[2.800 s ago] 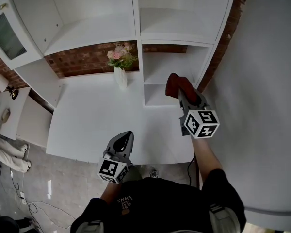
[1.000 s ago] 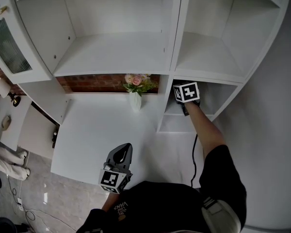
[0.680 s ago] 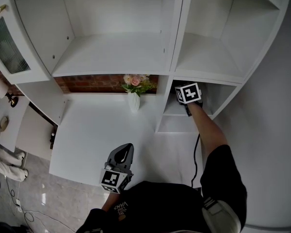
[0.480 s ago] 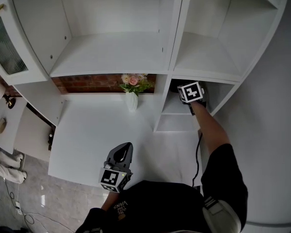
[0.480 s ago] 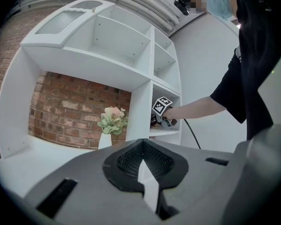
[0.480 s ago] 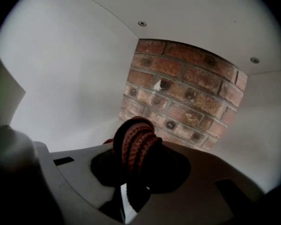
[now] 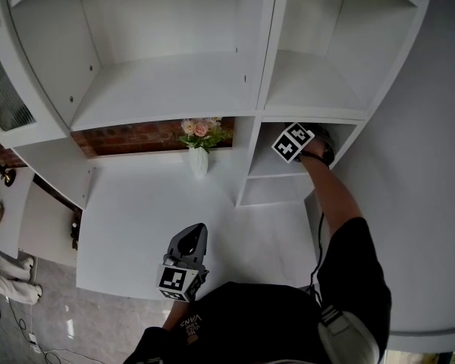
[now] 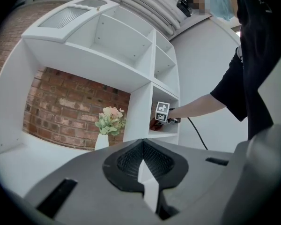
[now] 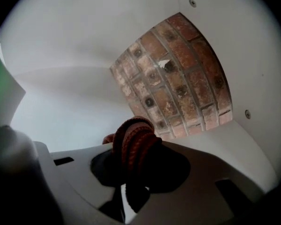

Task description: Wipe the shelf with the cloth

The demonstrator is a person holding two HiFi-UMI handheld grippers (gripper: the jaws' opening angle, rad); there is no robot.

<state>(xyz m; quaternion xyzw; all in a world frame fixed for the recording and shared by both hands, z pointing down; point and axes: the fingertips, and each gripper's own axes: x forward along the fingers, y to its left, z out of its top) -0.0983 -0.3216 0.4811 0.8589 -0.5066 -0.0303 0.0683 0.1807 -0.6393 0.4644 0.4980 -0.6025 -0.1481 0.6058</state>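
Jaws of right gripper (image 9: 129, 184) clamped rust-red knitted cloth (image 9: 133, 142) inside small white shelf compartment (image 7: 267, 168); left gripper (image 8: 143, 150) jaws closed, empty; white vase (image 7: 199, 162) held pink flowers (image 7: 200, 130).

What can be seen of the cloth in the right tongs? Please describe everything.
The cloth is reddish-brown, with a ribbed, knitted-looking weave. It is bunched into folds and pinched between the closed right tongs, rising above them. It sits inside the small white shelf compartment, in front of its brick back. Whether it touches the shelf surface cannot be told.
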